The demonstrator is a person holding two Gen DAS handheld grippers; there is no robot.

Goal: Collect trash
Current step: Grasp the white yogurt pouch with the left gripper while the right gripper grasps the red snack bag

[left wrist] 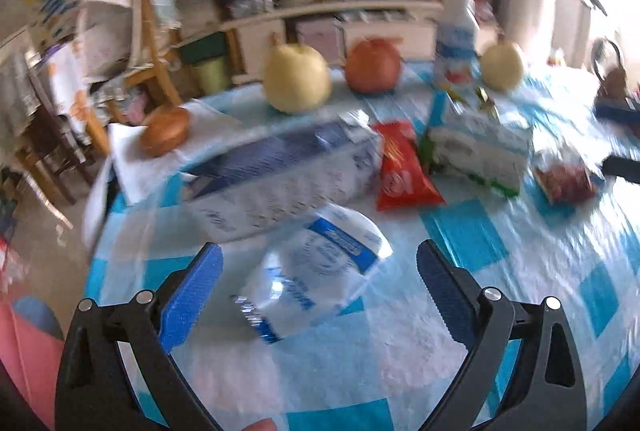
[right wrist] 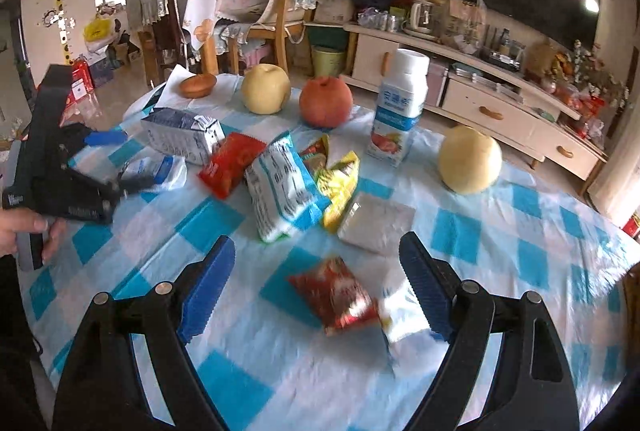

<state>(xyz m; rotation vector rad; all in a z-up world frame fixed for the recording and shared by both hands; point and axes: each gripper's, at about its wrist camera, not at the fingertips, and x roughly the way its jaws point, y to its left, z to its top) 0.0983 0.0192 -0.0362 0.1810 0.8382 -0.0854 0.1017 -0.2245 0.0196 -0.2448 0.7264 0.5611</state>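
On the blue-checked tablecloth [right wrist: 460, 235] lie several wrappers. My left gripper [left wrist: 320, 263] is open, and a clear white-and-blue plastic wrapper [left wrist: 320, 271] lies between its fingers, untouched. Beyond it are a blue-white milk carton [left wrist: 280, 171], a red snack packet [left wrist: 400, 167] and a white-green bag [left wrist: 480, 155]. My right gripper [right wrist: 316, 243] is open over a crumpled red wrapper [right wrist: 336, 295], pads apart from it. A silver foil pouch [right wrist: 376, 223], a yellow wrapper [right wrist: 340, 187] and a blue-white bag [right wrist: 284, 191] lie just ahead. The left gripper [right wrist: 124, 161] shows at the left of the right wrist view.
Two pears [right wrist: 266, 89] [right wrist: 470, 159], an apple [right wrist: 326, 101], a yogurt bottle [right wrist: 396, 111] and a bun [right wrist: 198, 85] on white paper stand at the table's far side. Chairs [right wrist: 276, 11] and a low cabinet [right wrist: 500, 111] stand beyond the table.
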